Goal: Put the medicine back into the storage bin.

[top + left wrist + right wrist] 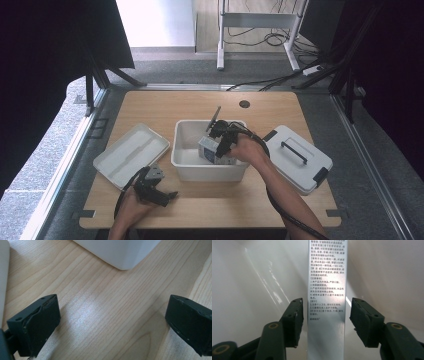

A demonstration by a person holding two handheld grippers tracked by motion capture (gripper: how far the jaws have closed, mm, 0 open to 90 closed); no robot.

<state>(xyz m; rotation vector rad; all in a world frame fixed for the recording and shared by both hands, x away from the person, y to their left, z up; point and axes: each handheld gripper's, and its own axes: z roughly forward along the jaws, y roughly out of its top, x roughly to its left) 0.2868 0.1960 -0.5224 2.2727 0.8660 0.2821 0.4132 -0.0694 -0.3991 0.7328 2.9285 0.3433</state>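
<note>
A white open bin [176, 150] stands mid-table. Inside it stands a narrow silver box [209, 147] printed with small text. My right gripper [220, 137] reaches down into the bin from the right. In the right gripper view the box [327, 277] stands between my jaws with a thin gap on each side, so the right gripper [325, 315] is open and its pads do not touch it. My left gripper [160, 192] rests low at the table's front left. Its jaws are wide apart over bare wood, and the left gripper [112, 320] holds nothing.
A flat white lid [131, 154] lies left of the bin. A closed white box with a dark handle [297, 157] sits on the right. The bin's corner [120, 252] lies just ahead of my left gripper. A cable hole [244, 104] marks the table's far side.
</note>
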